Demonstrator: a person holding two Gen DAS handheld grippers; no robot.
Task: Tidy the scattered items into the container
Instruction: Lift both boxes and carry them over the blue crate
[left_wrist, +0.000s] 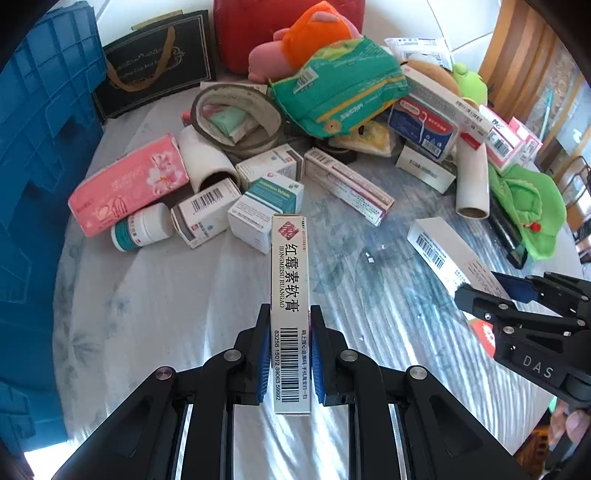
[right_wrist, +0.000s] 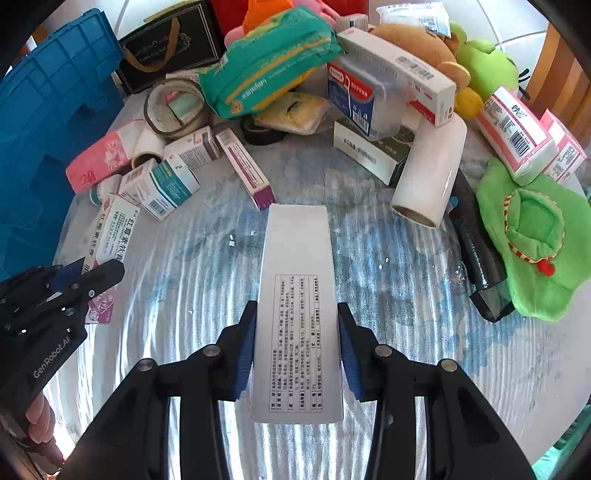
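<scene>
My left gripper (left_wrist: 290, 314) is shut on a narrow white ointment box (left_wrist: 290, 266) with a red logo and a barcode, held lifted above the cloth-covered table (left_wrist: 166, 314). My right gripper (right_wrist: 297, 310) is shut on a wider white box (right_wrist: 297, 258) with a printed table on it, also off the cloth. In the right wrist view the left gripper (right_wrist: 92, 275) shows at the left edge with its ointment box (right_wrist: 110, 236). In the left wrist view the right gripper (left_wrist: 485, 288) shows at the right with its white box (left_wrist: 443, 251). The blue crate (left_wrist: 37, 147) stands at the left.
A heap lies across the far half: pink tissue pack (left_wrist: 129, 188), pill bottle (left_wrist: 142, 227), several medicine boxes (left_wrist: 266, 210), green diaper pack (left_wrist: 340, 92), plush toys (left_wrist: 317, 33), white roll (right_wrist: 430, 173), green plush hat (right_wrist: 535, 236), black gift bag (left_wrist: 155, 62). A hand (right_wrist: 40, 417) shows lower left.
</scene>
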